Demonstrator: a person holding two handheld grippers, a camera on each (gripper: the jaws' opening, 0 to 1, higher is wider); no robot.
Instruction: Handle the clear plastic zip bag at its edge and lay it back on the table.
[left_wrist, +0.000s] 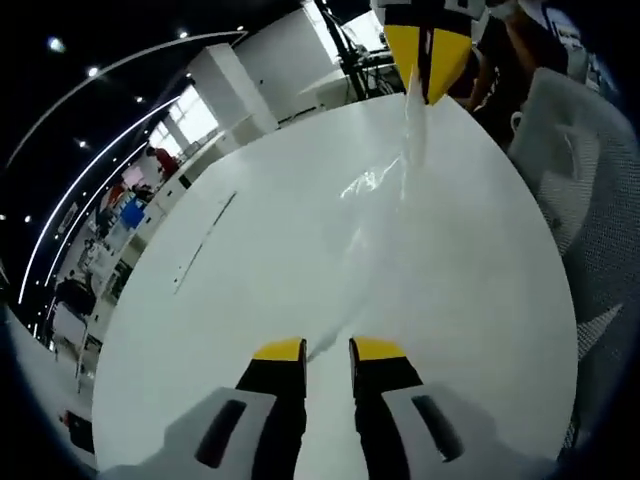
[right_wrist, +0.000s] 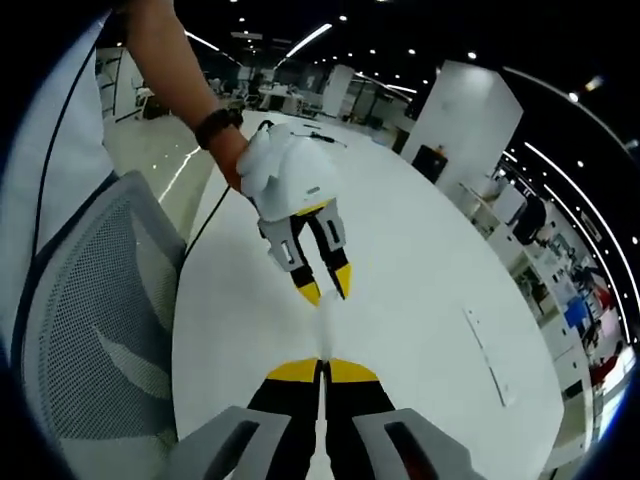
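Item: bag (left_wrist: 385, 195), clear plastic, zip type. Stretched in the air above the white tabletop (left_wrist: 250, 290), strung between the two grippers, sagging a little toward the middle; glints mark its creases. It seems clear of the tabletop, though the film is too transparent to be sure.

Left gripper (left_wrist: 327, 350): jaws apart by a narrow gap, one corner of the bag running down between them. Whether they truly pinch the film or merely flank it I cannot tell from here.

Right gripper (right_wrist: 322, 366): jaws pressed together, clamped on the opposite edge of the bag, which shows as a thin pale strip rising from the tips.

Surroundings: mesh chair (right_wrist: 95, 320) at the near edge of the tabletop; a person's sleeve (right_wrist: 55, 110) beside it; office floor beyond.

Risks, as judged:
- Left hold looks slight. If the film is only caught at its corner, a pull from the right could slip it free, and the bag would swing down from one gripper and land crumpled.
- Too much tension between the grippers may stretch or tear the edge near the zip.
- Lowering one end faster than the other would let the bag fold over itself instead of lying flat.
- Thin film may cling to a jaw on release and be dragged along the tabletop, toward the edge by the chair
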